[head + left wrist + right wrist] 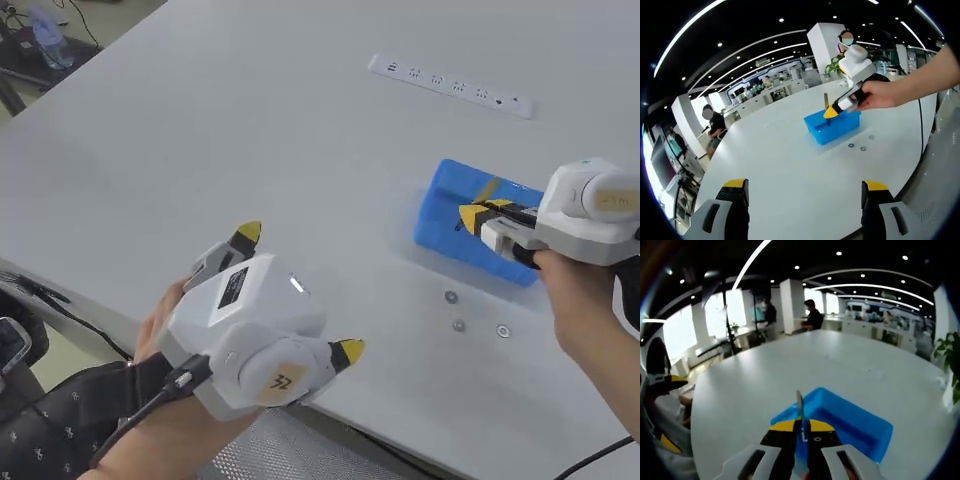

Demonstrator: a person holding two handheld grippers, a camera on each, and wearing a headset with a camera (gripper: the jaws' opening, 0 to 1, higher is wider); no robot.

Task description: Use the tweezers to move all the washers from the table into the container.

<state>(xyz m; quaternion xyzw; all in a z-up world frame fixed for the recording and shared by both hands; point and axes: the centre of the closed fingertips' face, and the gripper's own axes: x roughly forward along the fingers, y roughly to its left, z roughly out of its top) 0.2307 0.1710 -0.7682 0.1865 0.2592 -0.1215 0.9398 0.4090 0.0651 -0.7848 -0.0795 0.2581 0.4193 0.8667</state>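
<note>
The blue container [450,215] lies on the white table [250,130], and three small washers [458,325] rest on the table just in front of it. My right gripper [472,216] hovers over the container, shut on the thin tweezers [487,189], whose tip points over the open tray. In the right gripper view the tweezers [799,405] stick out from the closed yellow tips [800,426] above the container [855,427]. My left gripper [298,292] is held near the table's front edge, open and with nothing in it. Its view shows its jaws wide apart [805,186], the container [832,129] and the washers [851,145].
A white power strip [450,85] lies at the far side of the table. A black cable [70,315] hangs off the near left edge. In the background, people stand in an open office [715,125]. Wide bare table spreads to the left of the container.
</note>
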